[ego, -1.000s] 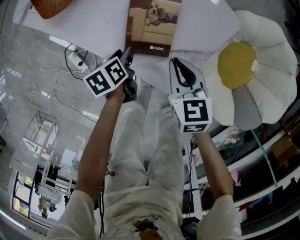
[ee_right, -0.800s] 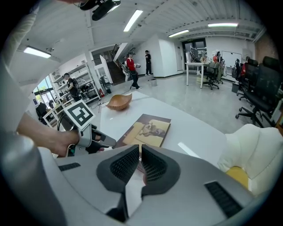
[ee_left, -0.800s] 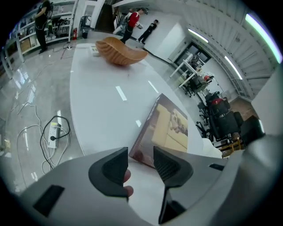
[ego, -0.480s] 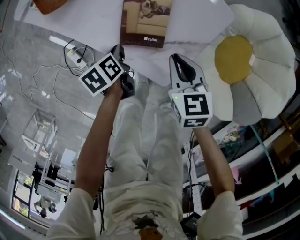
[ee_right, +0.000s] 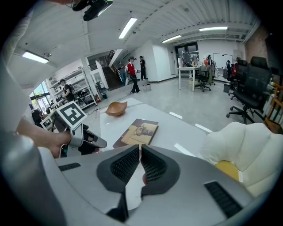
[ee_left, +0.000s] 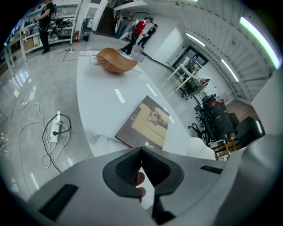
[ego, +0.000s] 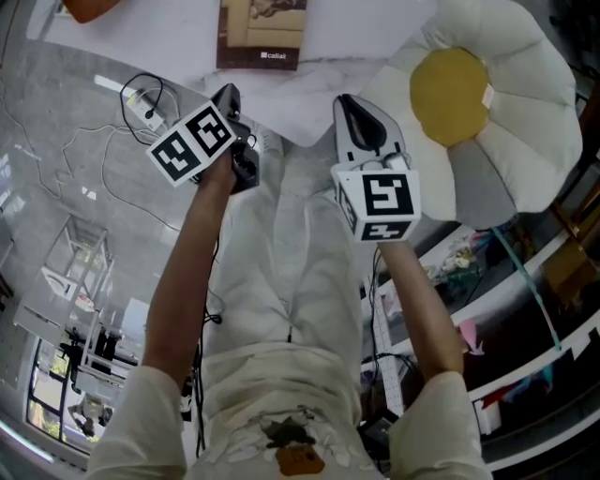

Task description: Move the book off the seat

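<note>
Head view. Book [ego: 261, 33] lies flat on the white table [ego: 169, 47], at the frame's top edge, cover up. It is off the flower-shaped seat cushion [ego: 497, 112], white petals with a yellow centre, which sits to the right, just beside the table's corner. Brown wooden bowl [ego: 89, 7] at the table's far left, mostly cut off; contents cannot be made out. Power strip [ego: 141, 105] with loose cables on the floor left of the table. Left gripper [ego: 225, 94] and right gripper [ego: 345, 101] are both held above the person's legs, short of the table, apart from the book.

Left gripper view. Jaws have just been closing; pads now meet, nothing between them. Book lies ahead on the table, with bare tabletop between it and the bowl farther back. Nothing lies on the book.

Right gripper view. Jaws together, pads almost touching, empty. Book lies beyond the tips, the left gripper to its left, the cushion to the right. Office chairs [ee_right: 250, 84] and people [ee_right: 131, 73] stand far behind.
</note>
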The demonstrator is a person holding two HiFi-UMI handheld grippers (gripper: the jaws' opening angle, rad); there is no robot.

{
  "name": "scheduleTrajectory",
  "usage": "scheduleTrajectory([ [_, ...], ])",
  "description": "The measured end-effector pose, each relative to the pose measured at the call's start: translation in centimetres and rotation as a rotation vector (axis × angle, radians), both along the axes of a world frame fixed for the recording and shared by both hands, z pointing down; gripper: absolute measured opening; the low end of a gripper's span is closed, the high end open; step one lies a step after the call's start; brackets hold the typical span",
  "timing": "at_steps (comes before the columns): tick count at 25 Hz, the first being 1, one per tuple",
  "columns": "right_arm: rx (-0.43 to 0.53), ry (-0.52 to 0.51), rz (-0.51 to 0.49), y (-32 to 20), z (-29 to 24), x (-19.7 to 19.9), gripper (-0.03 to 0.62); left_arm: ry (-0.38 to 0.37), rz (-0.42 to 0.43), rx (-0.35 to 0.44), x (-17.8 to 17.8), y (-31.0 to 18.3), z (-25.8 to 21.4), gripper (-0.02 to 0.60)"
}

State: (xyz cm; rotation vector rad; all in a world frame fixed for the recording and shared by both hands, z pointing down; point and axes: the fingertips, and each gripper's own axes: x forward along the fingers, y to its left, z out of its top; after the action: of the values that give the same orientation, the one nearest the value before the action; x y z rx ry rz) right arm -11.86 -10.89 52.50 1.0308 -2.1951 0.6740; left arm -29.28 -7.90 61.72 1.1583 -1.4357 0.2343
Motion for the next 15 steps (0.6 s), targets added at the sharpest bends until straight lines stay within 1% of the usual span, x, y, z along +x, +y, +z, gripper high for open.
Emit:
scheduleTrajectory([
  [3, -0.001, 0.001, 0.024, 1.0, -1.0, 2.0, 0.021, -0.001, 0.038, 0.022, 2.0, 0.1, -1.9, 0.012],
  [7, -0.002, 0.002, 0.051, 2.2, -2.7, 4.5, 0.021, -0.008, 0.112, 0.049, 5.2, 0.1, -4.6, 0.012],
  [11, -0.001, -0.025, 0.092, 3.2, -5.1, 6.8, 0.021, -0.015, 0.171, 0.088, 8.5, 0.3, -8.0, 0.012],
  [15, 0.011, -0.052, 0.113, 4.4, -7.9, 8.7, 0.023, -0.025, 0.24, 0.132, 11.9, 0.9, -12.0, 0.011],
])
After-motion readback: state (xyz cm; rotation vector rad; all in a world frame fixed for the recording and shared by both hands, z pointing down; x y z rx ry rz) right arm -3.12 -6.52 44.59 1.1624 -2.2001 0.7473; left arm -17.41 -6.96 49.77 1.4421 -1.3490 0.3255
